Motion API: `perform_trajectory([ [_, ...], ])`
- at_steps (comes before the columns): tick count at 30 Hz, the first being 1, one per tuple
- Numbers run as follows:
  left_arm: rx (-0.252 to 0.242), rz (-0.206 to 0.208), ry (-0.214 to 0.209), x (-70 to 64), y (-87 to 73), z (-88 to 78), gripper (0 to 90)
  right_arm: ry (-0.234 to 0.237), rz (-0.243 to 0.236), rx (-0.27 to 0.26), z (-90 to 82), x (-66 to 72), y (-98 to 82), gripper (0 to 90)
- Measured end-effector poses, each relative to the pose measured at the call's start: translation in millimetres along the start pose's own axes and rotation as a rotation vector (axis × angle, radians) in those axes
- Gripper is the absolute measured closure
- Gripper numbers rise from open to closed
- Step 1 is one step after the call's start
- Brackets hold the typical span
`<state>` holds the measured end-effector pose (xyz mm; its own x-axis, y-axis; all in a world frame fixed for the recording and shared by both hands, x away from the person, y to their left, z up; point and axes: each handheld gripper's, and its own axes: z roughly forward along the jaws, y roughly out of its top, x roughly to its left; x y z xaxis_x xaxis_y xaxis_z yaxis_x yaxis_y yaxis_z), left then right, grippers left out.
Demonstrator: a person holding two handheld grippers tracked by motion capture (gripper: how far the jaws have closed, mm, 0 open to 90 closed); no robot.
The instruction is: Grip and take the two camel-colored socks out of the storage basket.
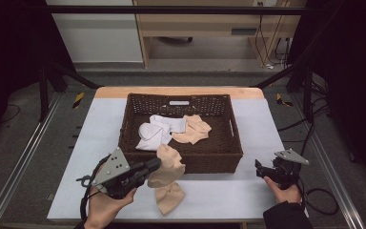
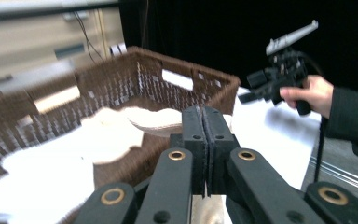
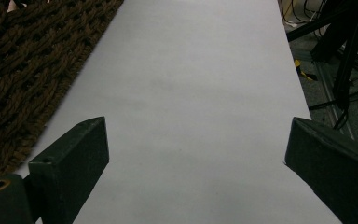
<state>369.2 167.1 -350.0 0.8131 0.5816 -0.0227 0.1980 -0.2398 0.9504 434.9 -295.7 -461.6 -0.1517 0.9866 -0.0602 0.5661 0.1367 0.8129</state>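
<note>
High view looks down on a grey tabletop (image 1: 248,191) with a dark brown woven basket (image 1: 228,157) standing at its middle, reaching toward the far edge. Inside the basket lie two socks: a white sock (image 1: 155,131) on the left part of its floor and a peach sock (image 1: 193,130) touching it on the right. The basket's far wall has a cut-out handle slot.

A second peach sock (image 1: 167,179) hangs from the left claw (image 1: 156,164) just outside the basket's near wall, close to the near-left corner of the basket. Its long axis runs roughly from the basket's near rim toward the near edge of the tabletop: the upper end rises to the rim beside the claw, and the lower end lies spread on the tabletop, pointing at the near edge. The left claw's jaws are pressed together on this sock; in the left gripper view the two pads meet with only a thin seam between them and a strip of pale fabric shows below them. The person's left hand (image 1: 107,202) holds that gripper near the near-left part of the tabletop.

The right claw (image 1: 258,167) hovers near the near-right corner of the tabletop, well apart from the basket's right wall, held by the right hand (image 1: 283,191). In the right gripper view its jaws stand wide, with bare tabletop between them and the basket's weave at the left.
</note>
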Motion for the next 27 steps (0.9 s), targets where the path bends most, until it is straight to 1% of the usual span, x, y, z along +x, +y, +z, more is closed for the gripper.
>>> perform_trajectory([
  [4,0.067,-0.031,-0.014,-0.7,-25.1,9.2,88.7,0.001,0.0,0.001,0.0,0.2,-0.1,6.4],
  [8,0.155,-0.066,-0.008,4.8,-50.8,23.0,88.7,0.001,0.003,0.005,0.2,0.9,-0.2,6.4],
  [10,0.198,-0.093,-0.009,9.3,-62.4,31.4,88.6,0.0,-0.005,0.006,0.6,0.6,-0.4,6.4],
  [11,0.222,-0.102,-0.003,12.4,-68.6,36.6,88.5,0.001,-0.002,0.009,0.7,1.1,-0.5,6.4],
  [16,0.291,-0.117,0.041,24.5,-89.2,50.6,86.9,0.001,-0.004,0.011,1.2,1.4,-0.6,6.6],
  [17,0.296,-0.122,0.052,26.9,-92.5,51.5,83.5,0.002,-0.004,0.014,1.2,1.4,-0.7,6.6],
  [19,0.297,-0.131,0.08,30.6,-97.1,50.4,72.3,0.003,-0.004,0.016,1.4,1.3,-0.8,6.6],
  [20,0.293,-0.144,0.083,32.0,-98.1,48.2,69.7,0.003,-0.004,0.016,1.3,1.3,-0.8,6.6],
  [21,0.288,-0.148,0.094,32.8,-98.7,45.5,67.7,0.002,-0.004,0.015,1.1,1.3,-0.8,6.6],
  [24,0.274,-0.137,0.13,35.6,-100.6,35.3,55.8,0.004,-0.001,0.014,0.8,1.1,-1.0,6.5],
  [27,0.262,-0.142,0.185,42.9,-104.8,23.2,45.0,0.002,0.003,0.012,0.5,0.7,-1.1,6.5],
])
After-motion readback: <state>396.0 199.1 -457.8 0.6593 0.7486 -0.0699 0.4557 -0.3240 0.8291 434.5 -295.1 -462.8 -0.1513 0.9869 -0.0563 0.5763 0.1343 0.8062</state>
